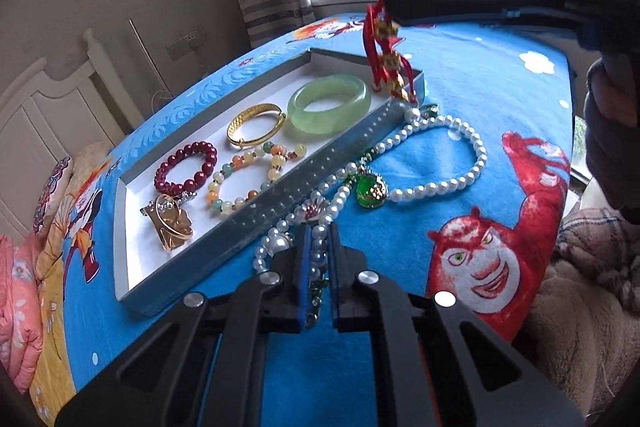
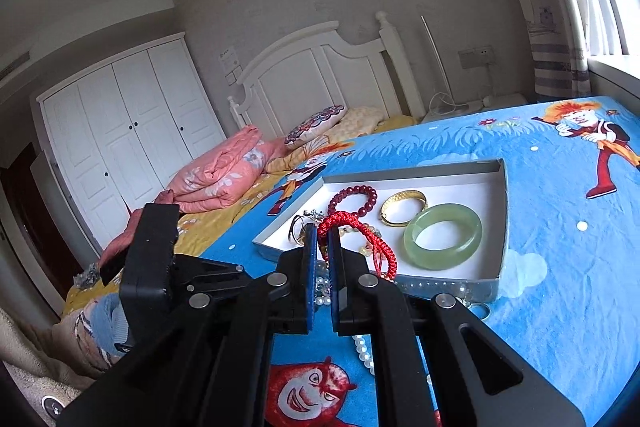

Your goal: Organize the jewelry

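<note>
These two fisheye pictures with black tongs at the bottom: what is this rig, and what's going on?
No robot: a person holds hand-held tongs, each carrying a forward-looking camera. The left tongs are shut on a pearl necklace lying on the blue cartoon cloth beside a shallow grey tray. The right tongs are shut on a red cord bracelet with gold charms, above the tray's end. In the tray: green bangle, gold bangle, dark red bead bracelet, mixed-colour bead bracelet.

Glossy pearl necklace [image 1: 436, 163], polished translucent jade-like bangle [image 1: 329, 103], shiny gold-coloured metal bangle [image 1: 256, 125], matt felt-like cloth [image 1: 480, 75].
</note>
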The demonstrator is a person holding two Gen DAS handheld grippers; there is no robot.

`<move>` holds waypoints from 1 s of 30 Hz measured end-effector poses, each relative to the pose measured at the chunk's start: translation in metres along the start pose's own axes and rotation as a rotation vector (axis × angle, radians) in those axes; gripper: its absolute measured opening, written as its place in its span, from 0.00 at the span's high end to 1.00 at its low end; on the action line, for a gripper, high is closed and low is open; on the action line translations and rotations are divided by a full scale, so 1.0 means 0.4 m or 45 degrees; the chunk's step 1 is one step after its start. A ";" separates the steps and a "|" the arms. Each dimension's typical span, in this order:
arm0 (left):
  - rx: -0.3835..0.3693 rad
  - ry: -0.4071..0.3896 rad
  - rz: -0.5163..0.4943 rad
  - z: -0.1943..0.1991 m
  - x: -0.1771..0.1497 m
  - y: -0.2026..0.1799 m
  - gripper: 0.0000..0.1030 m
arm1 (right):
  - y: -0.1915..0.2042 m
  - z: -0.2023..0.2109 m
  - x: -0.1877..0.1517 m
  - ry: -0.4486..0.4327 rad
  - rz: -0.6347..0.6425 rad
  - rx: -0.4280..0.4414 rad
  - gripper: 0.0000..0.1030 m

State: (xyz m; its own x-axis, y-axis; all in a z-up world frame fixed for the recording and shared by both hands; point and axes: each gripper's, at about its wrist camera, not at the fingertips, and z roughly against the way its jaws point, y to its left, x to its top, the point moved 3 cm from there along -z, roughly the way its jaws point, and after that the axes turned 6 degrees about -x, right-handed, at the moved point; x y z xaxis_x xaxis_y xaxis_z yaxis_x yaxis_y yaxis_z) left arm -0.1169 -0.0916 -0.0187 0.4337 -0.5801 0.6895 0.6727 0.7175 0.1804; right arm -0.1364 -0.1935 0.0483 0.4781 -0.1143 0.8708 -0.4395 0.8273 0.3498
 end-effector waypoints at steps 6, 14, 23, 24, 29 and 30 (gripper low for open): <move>-0.039 -0.077 0.070 0.038 0.024 0.027 0.93 | -0.005 0.001 -0.002 0.003 -0.006 -0.006 0.95; -0.063 -0.136 0.082 0.051 0.092 0.053 0.93 | -0.021 -0.001 -0.006 0.003 -0.030 -0.020 0.95; -0.099 -0.184 0.020 0.077 0.201 0.052 0.93 | -0.040 0.009 -0.008 -0.008 -0.053 -0.031 0.95; -0.116 -0.182 0.026 0.080 0.202 0.052 0.91 | -0.041 0.011 -0.008 -0.008 -0.055 -0.030 0.95; -0.179 -0.125 0.098 0.072 0.130 0.054 0.50 | -0.051 0.020 -0.010 -0.013 -0.072 -0.032 0.94; -0.180 -0.093 0.100 0.063 0.108 0.051 0.52 | -0.054 0.021 -0.011 -0.013 -0.077 -0.033 0.94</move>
State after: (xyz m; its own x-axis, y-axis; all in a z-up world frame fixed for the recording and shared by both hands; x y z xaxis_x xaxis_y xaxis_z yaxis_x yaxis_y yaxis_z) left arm -0.0995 -0.0921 0.0324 0.4471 -0.4910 0.7477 0.7183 0.6952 0.0270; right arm -0.1352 -0.2155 0.0398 0.4956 -0.1699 0.8518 -0.3901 0.8327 0.3931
